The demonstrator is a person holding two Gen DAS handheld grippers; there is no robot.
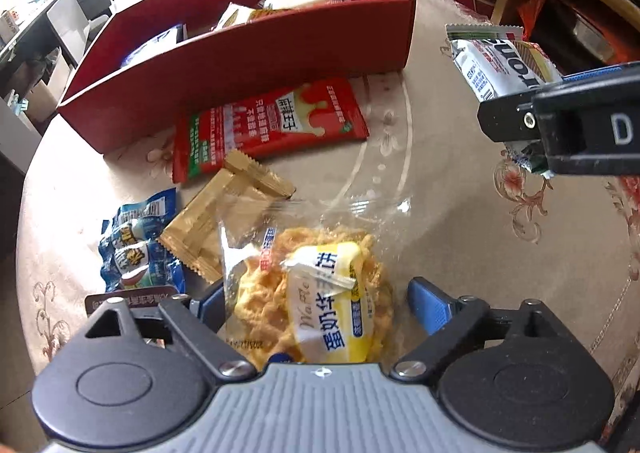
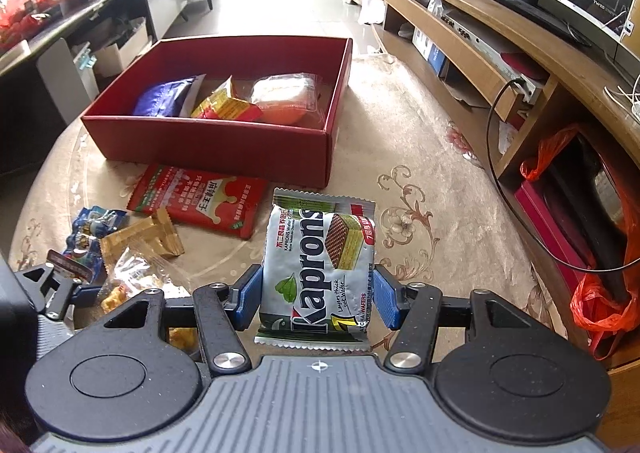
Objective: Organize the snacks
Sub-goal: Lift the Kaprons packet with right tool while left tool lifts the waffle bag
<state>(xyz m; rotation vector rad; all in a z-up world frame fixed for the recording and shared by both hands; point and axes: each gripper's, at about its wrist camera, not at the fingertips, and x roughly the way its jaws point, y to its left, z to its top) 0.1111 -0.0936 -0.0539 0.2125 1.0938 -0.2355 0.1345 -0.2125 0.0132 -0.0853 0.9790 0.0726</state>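
Wafer pack (image 2: 320,273) clamped by right gripper (image 2: 318,299), short of red box (image 2: 224,145) wall

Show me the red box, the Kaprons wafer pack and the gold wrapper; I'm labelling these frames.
red box (image 2: 224,147): right wrist view, front wall.
Kaprons wafer pack (image 2: 316,273): right wrist view, printed front.
gold wrapper (image 1: 216,221): left wrist view, flat middle.

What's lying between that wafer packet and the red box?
In the right wrist view, the wafer packet and red box are separated only by bare tablecloth; the red snack pack lies just left.
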